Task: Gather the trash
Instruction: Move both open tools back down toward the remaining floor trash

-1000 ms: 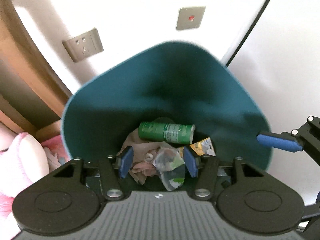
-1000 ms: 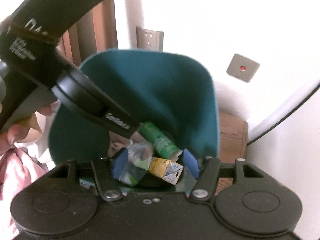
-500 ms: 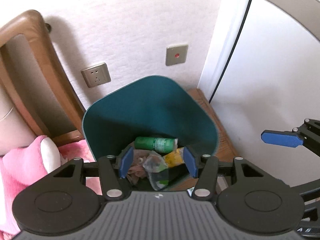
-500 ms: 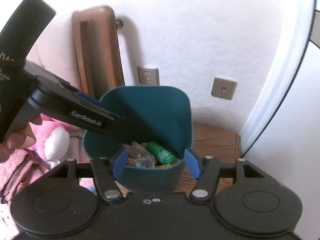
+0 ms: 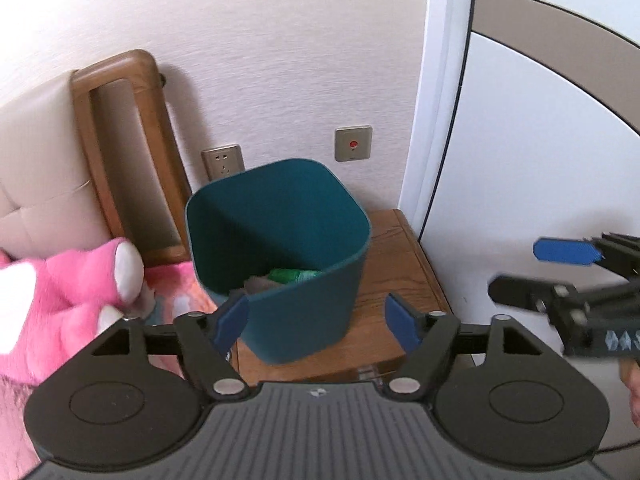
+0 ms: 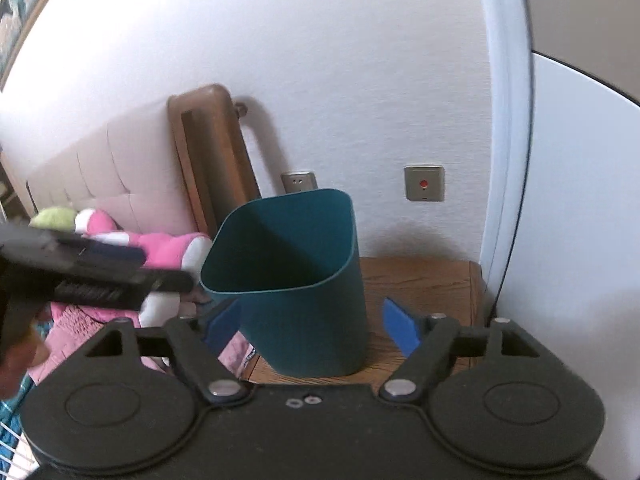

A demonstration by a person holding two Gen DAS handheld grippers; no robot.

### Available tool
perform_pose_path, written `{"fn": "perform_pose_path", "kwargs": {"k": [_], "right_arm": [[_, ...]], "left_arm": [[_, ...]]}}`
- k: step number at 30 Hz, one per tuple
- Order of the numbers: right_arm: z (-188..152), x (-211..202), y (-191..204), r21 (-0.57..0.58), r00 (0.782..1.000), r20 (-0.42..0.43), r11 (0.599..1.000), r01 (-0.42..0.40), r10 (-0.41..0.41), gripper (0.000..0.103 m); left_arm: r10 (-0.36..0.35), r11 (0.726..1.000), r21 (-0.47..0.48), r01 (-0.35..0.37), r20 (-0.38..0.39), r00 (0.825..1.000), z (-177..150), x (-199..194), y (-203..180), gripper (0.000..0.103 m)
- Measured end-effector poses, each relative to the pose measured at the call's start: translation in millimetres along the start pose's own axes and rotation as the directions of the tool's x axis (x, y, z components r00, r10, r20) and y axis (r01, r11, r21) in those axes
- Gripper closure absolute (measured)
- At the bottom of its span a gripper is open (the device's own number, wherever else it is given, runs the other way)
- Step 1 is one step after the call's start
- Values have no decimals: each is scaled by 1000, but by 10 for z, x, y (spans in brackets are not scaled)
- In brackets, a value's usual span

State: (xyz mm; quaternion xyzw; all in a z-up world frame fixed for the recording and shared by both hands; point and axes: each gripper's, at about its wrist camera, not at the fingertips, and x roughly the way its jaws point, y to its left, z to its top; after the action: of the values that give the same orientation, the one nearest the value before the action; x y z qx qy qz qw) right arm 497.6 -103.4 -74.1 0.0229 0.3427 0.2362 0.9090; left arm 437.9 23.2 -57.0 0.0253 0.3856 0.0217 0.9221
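Observation:
A dark teal trash bin [image 5: 280, 264] stands on a wooden bedside table [image 5: 396, 264]; it also shows in the right wrist view [image 6: 296, 280]. Inside it I see a green bottle [image 5: 294, 275] and some crumpled trash, mostly hidden by the rim. My left gripper [image 5: 318, 322] is open and empty, held back from and above the bin. My right gripper [image 6: 312, 326] is open and empty, also back from the bin. In the left wrist view the right gripper's blue fingertips [image 5: 564, 251] show at the right.
A pink plush toy [image 5: 68, 284] lies on the bed left of the bin. A wooden headboard post [image 5: 120, 152] stands behind it. A wall socket [image 5: 223, 160] and a switch plate [image 5: 353, 144] are on the wall. A white door [image 5: 540, 184] is at the right.
Both grippers have pulled up and back from inside the bin, so the bin now looks smaller and farther. Both stayed open and empty.

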Motion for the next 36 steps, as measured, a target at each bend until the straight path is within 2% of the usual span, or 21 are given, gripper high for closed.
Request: {"fn": "perform_pose_path", "kwargs": {"k": [3,9,15,20,24,28,36], "right_arm": [[-135,-67,-101,12,1000,18,1000,7,-7,19],[-411,-8,-282,101,1000,12,995,26,-27,10],[-778,183,-419,136,997,-43,988,72,-67,3],[-1265,453,-531,168,988,-125,979,112,-91,3],[-1719,720,-629,187,971,-213,971,149,-108,3],[-2175,1022,-767,201,950,-293,964,172,-108,3],[-3247,1735,-1121,151,892,-430,964,220,-136,5]], "left_arm": [[11,1000,-23,-11,4,1000,-196,-68,-58,24],[-16,997,-75,13,-32,999,-521,-20,-20,22],[-84,989,-127,73,-82,993,-801,389,120,19],[-127,983,-144,110,-114,985,-1158,837,158,4],[-170,980,-130,150,-161,972,-1483,1279,111,2],[-182,981,-114,160,-229,956,-1873,1764,9,2],[-181,983,-81,162,-391,902,-2909,2848,-291,2]]}}
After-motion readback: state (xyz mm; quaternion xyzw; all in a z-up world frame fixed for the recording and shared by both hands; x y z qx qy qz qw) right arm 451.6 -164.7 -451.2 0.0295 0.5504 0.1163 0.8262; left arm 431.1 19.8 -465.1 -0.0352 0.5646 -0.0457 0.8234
